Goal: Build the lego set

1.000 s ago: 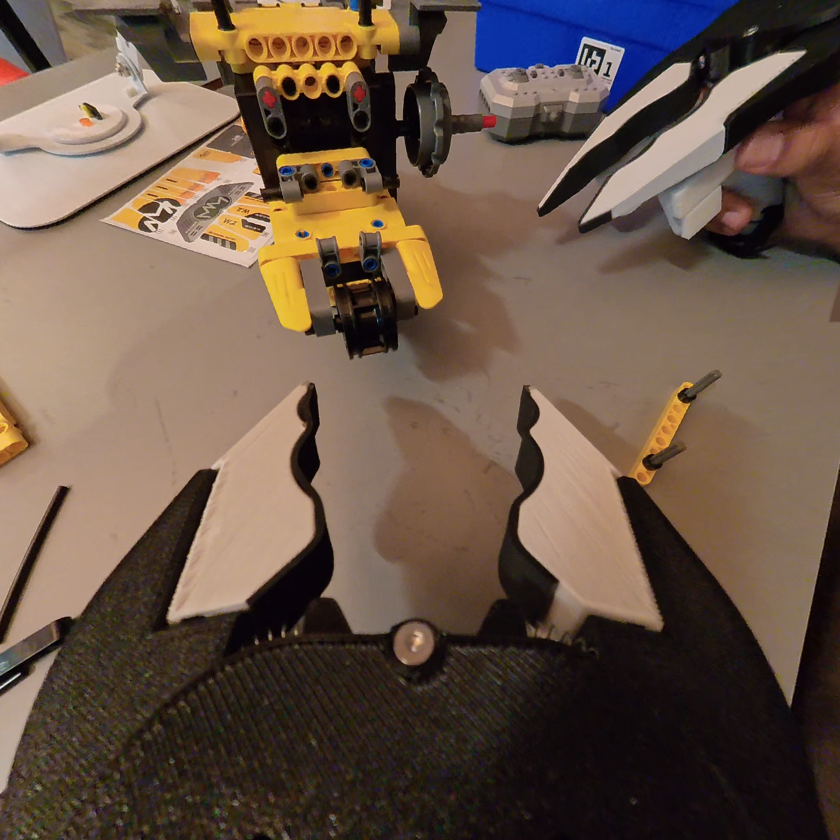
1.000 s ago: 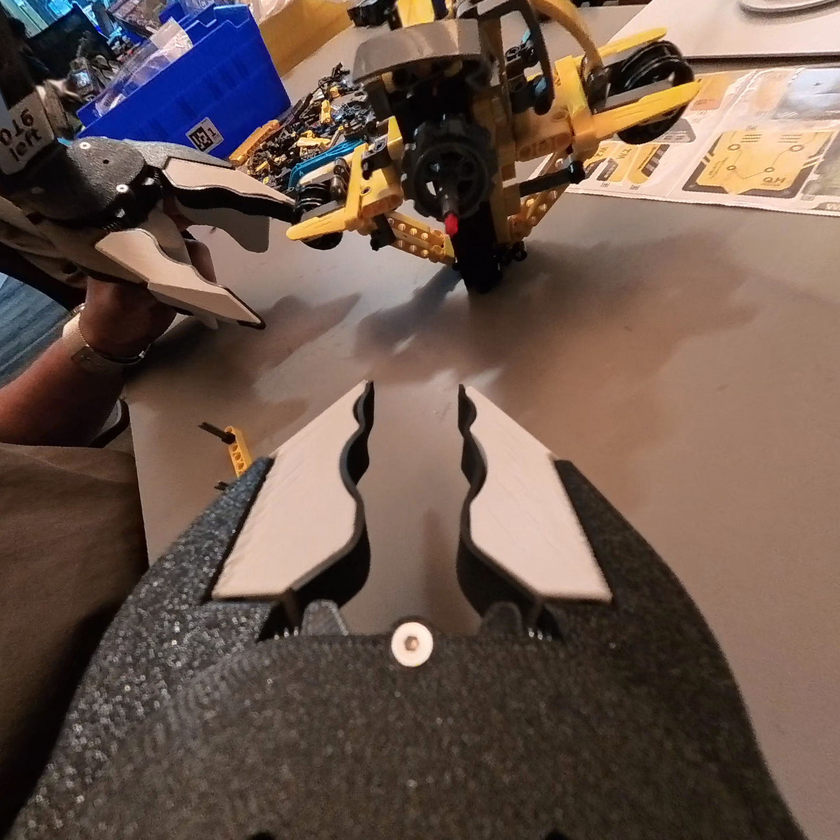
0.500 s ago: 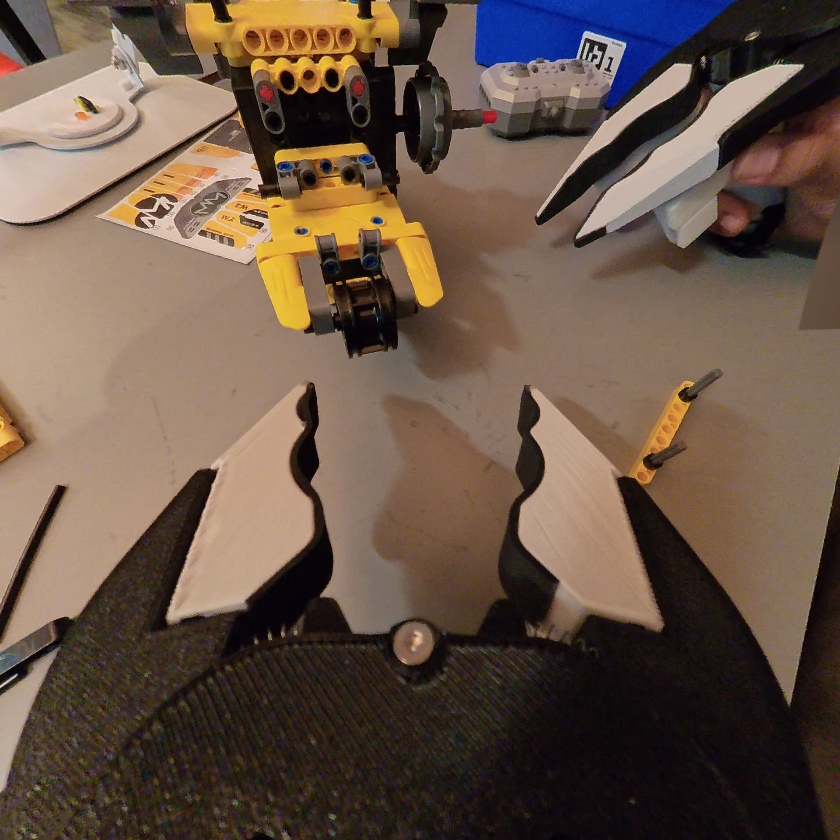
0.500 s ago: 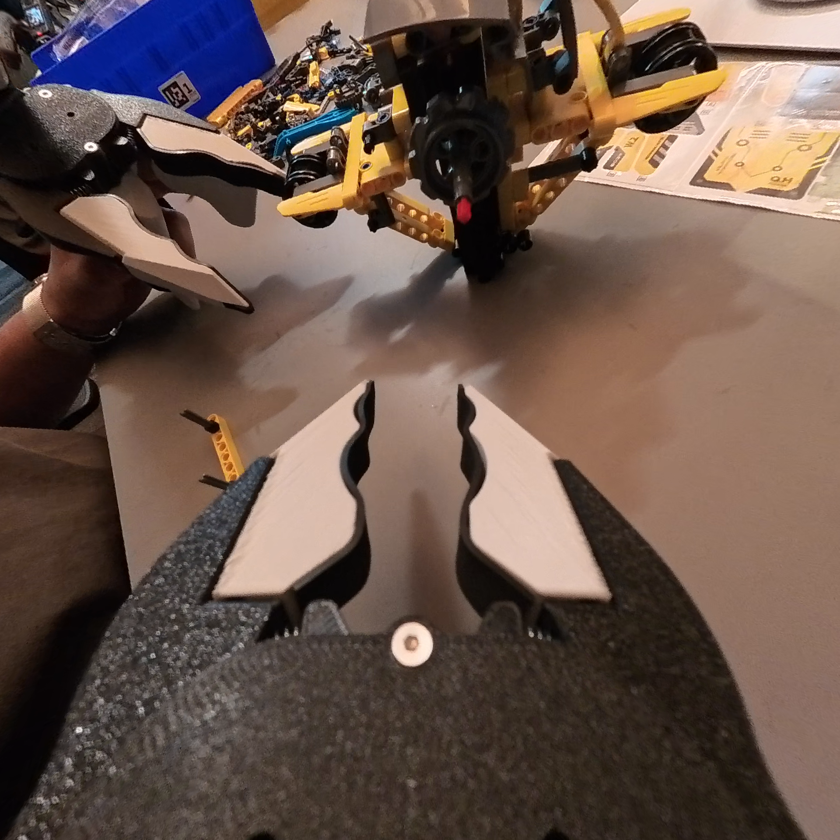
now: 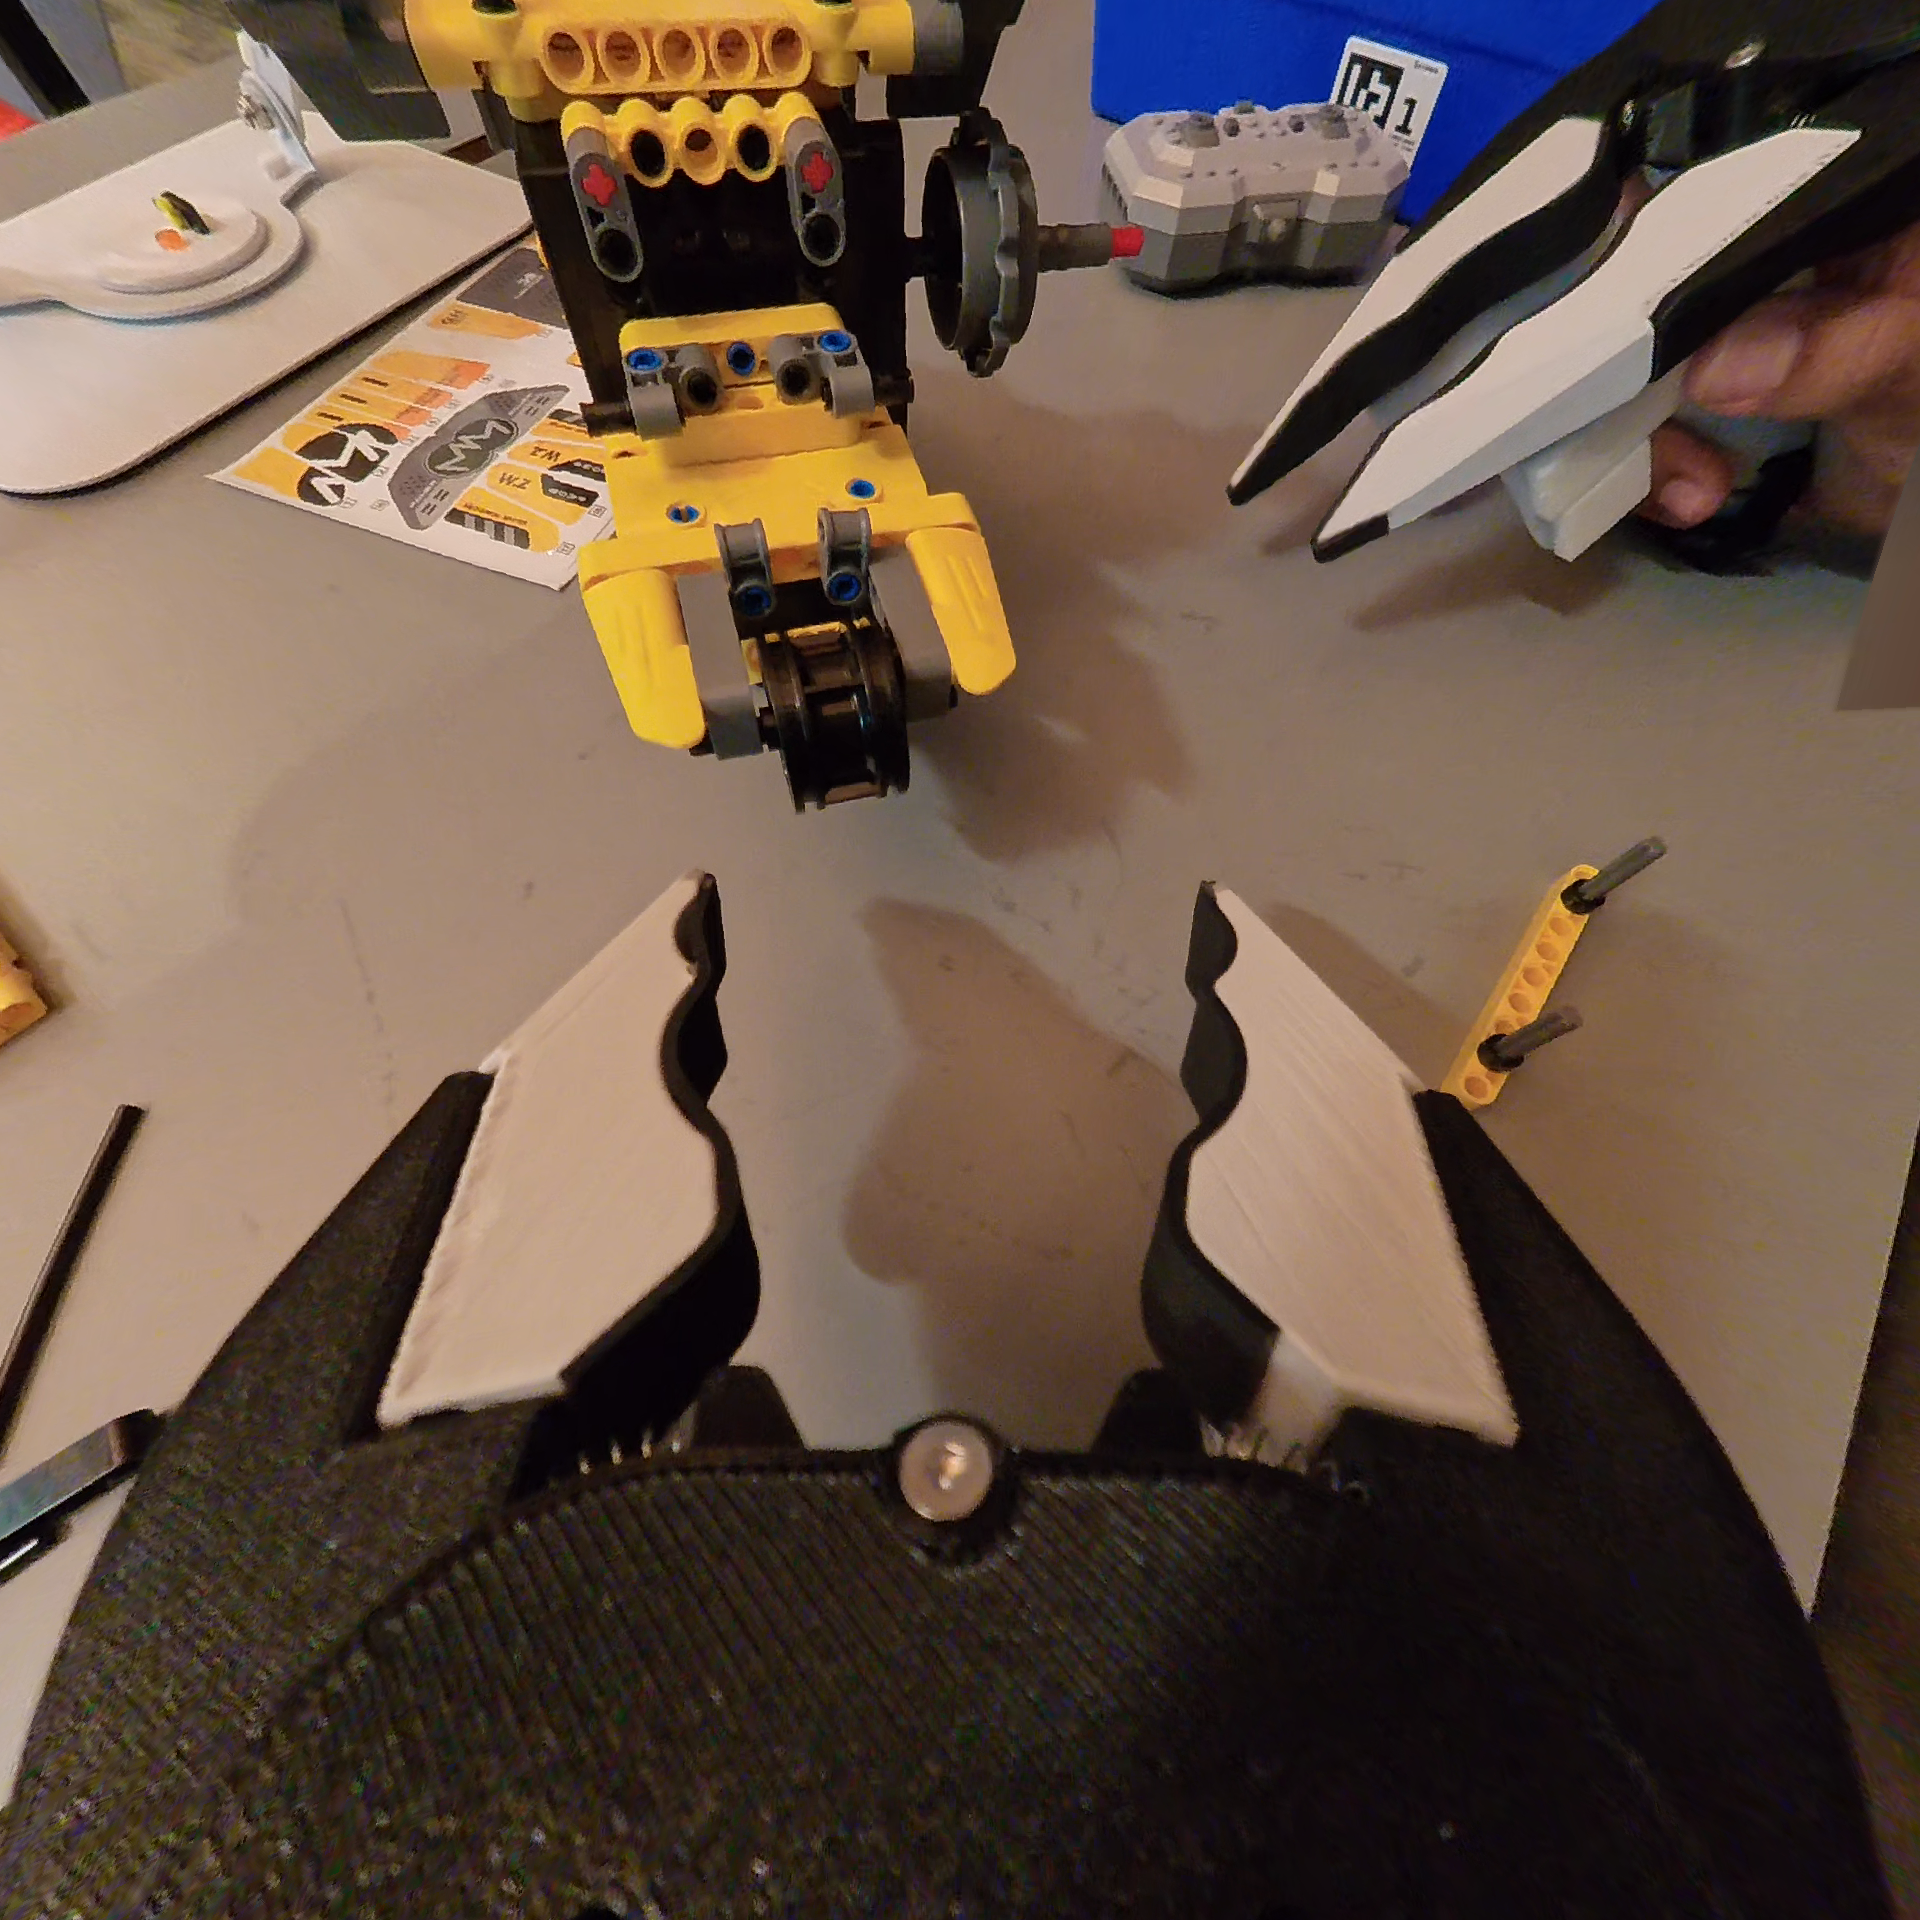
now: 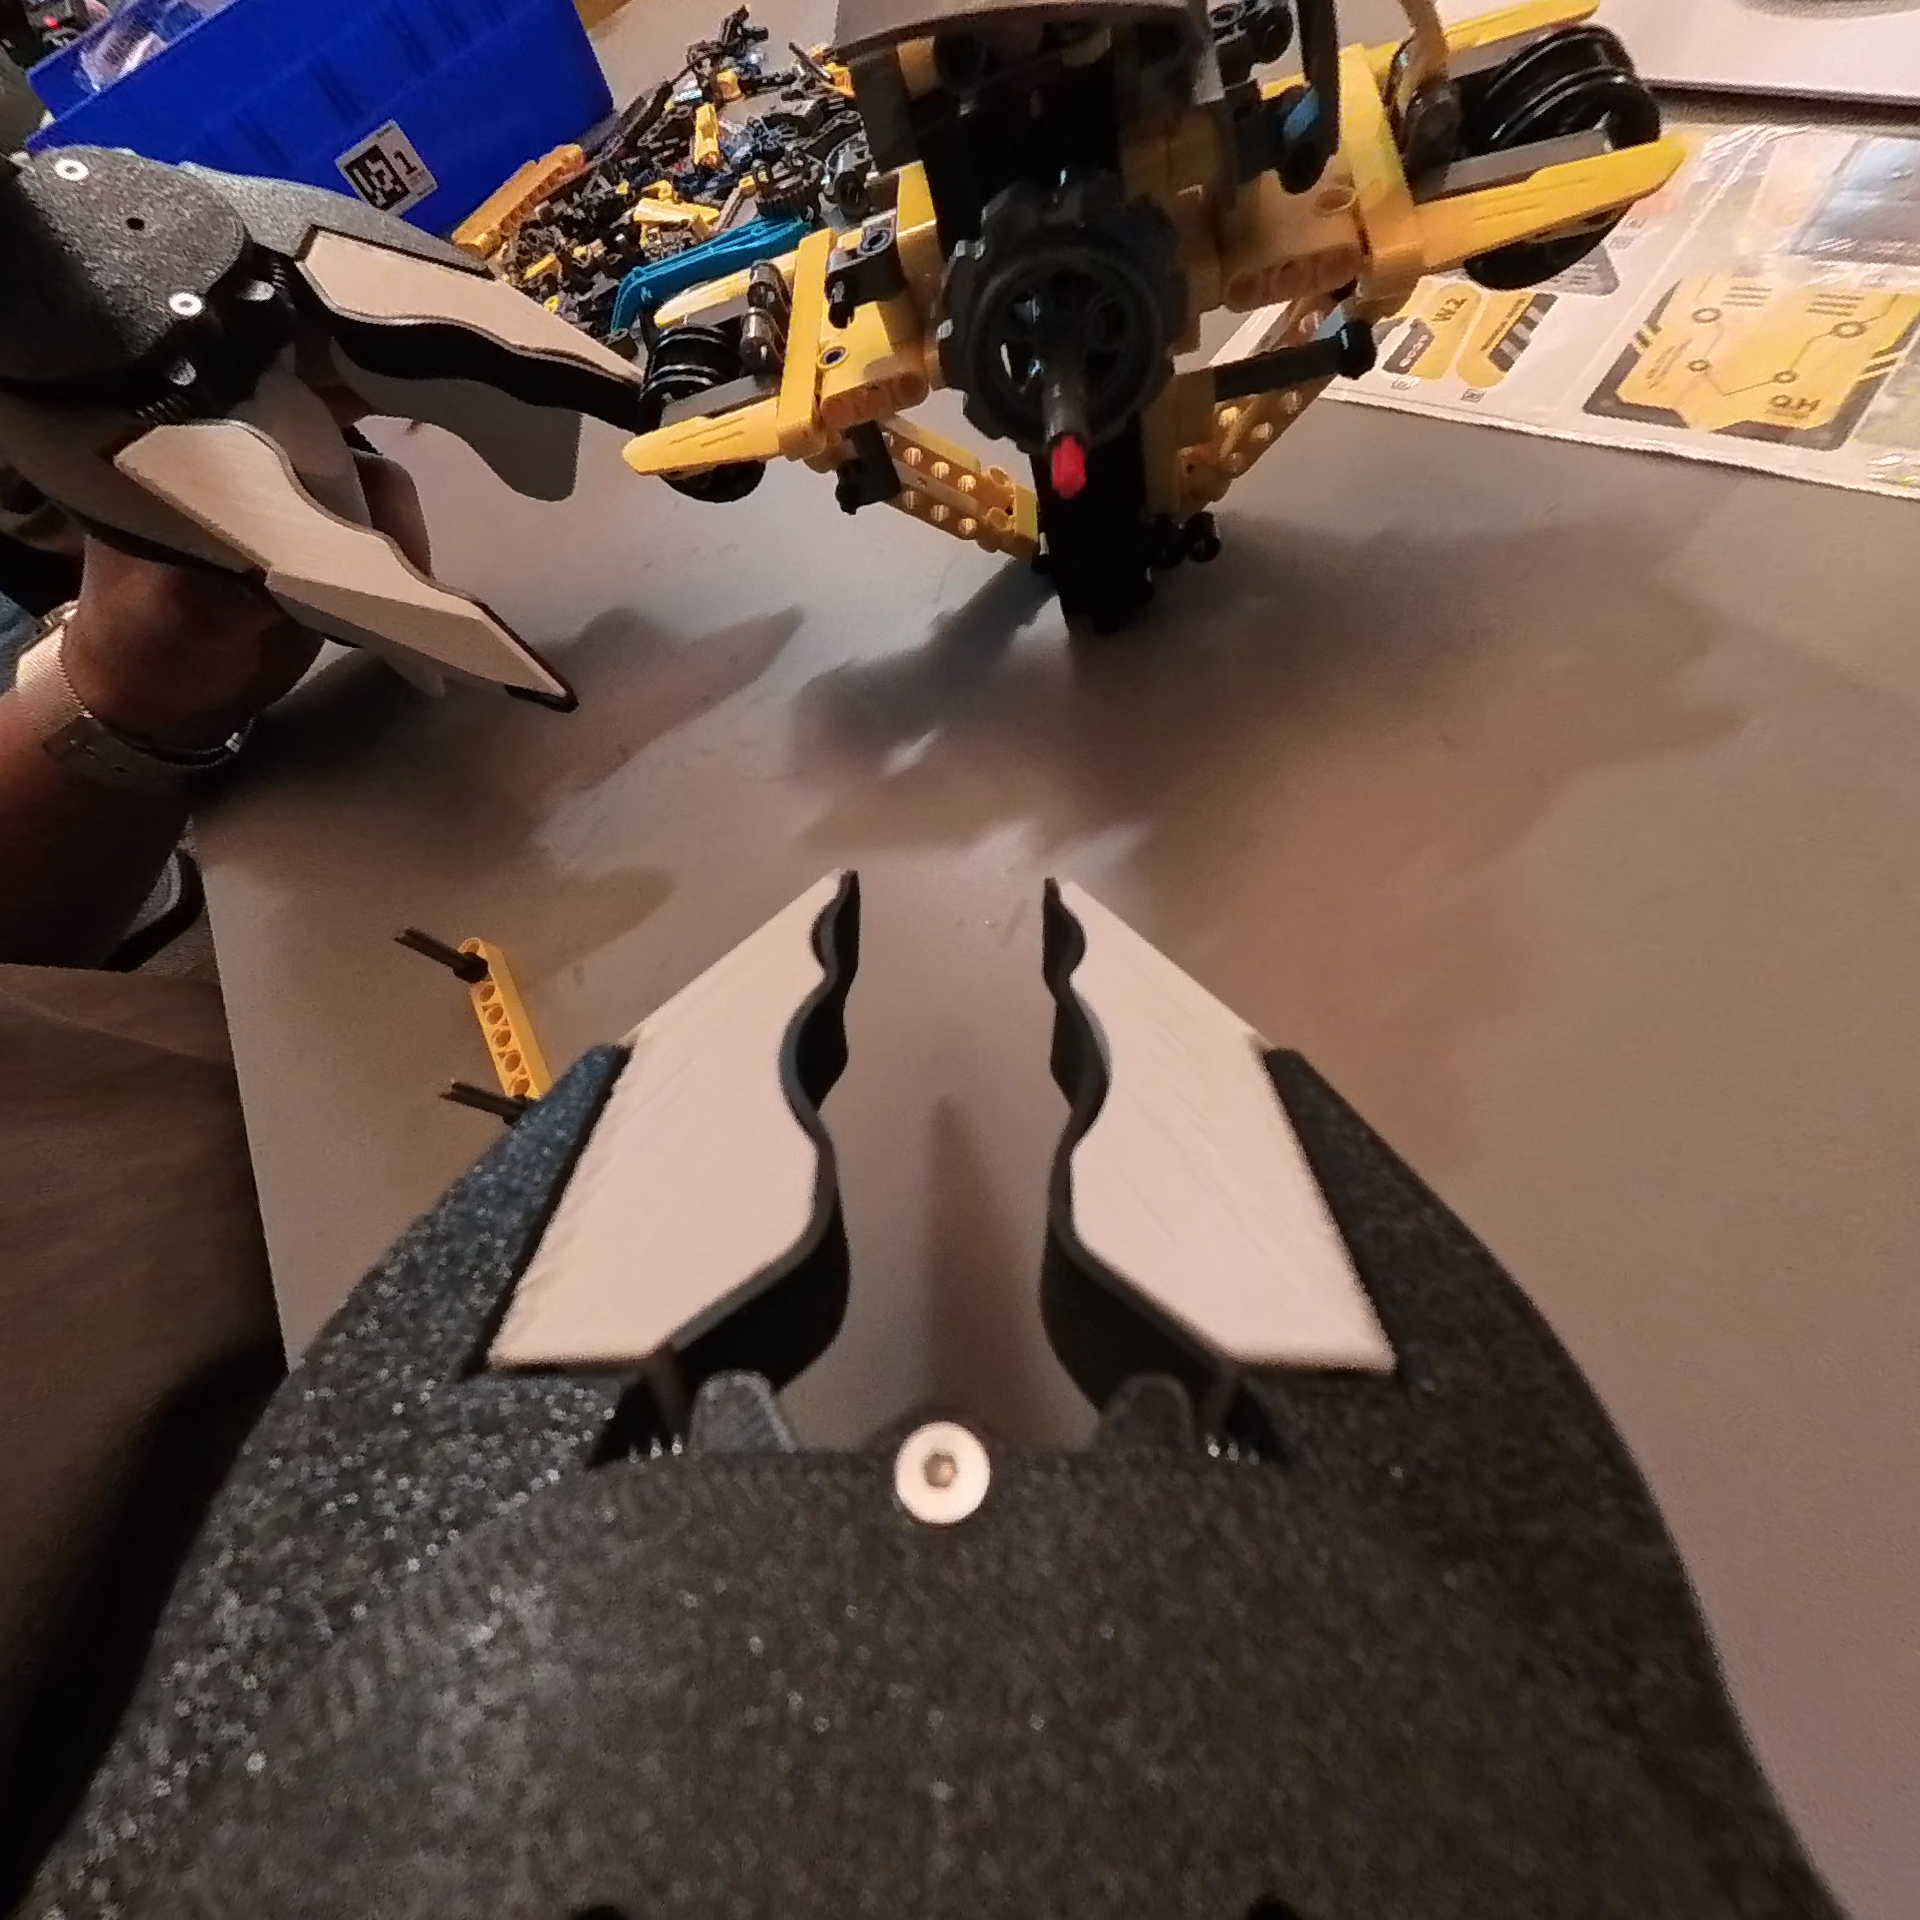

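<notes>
**Two empty grippers face a yellow brick-built vehicle**

On the grey table (image 5: 312, 790) stands a yellow and black brick-built vehicle model (image 5: 769, 416), its nose wheel pointing at the left gripper (image 5: 951, 894). That gripper hovers just short of the model with its white fingers (image 5: 603, 1132) spread wide and nothing between them. Just beside its right finger lies a short yellow beam (image 5: 1527, 987) with two dark pins pushed through it.

Off to the right, the right gripper (image 6: 951, 894) is held in a hand (image 5: 1787, 364) above the table; its fingers stand a narrow gap apart and hold nothing. It points at the model's side, where a dark gear on an axle with a red tip (image 6: 1065, 462) sticks out toward it.

Behind the model lie a sticker sheet (image 5: 436, 457), a grey battery box (image 5: 1257, 197), a blue bin (image 6: 312, 94) and a heap of loose parts (image 6: 665, 218). A pale mat (image 5: 208, 343) sits at far left.
</notes>
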A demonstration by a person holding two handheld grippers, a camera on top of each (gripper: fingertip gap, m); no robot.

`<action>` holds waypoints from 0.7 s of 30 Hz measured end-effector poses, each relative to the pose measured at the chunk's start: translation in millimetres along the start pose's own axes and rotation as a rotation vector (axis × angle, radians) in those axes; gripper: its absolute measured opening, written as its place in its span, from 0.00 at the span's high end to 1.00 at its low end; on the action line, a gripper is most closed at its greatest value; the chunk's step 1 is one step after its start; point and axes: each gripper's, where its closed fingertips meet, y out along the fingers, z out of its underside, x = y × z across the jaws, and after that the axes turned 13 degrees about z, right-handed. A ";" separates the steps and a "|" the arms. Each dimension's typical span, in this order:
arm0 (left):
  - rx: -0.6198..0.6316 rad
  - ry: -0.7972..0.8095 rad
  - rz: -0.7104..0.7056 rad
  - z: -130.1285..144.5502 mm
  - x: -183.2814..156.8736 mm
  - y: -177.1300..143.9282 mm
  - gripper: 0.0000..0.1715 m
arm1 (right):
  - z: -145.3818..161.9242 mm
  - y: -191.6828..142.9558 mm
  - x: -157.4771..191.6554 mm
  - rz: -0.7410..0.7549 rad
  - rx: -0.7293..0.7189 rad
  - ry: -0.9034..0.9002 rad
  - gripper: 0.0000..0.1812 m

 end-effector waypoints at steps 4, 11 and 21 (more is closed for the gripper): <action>-0.007 0.003 0.001 -0.9 -0.5 -0.7 0.49 | -1.2 -0.8 -1.1 0.010 -0.011 0.000 0.81; -0.023 -0.016 0.007 -2.4 0.9 -2.2 0.49 | 0.4 0.6 -0.8 0.008 0.003 -0.001 0.80; -0.050 -0.100 0.048 -3.3 5.3 -4.1 0.48 | 4.8 7.6 -5.8 0.006 0.054 0.036 0.78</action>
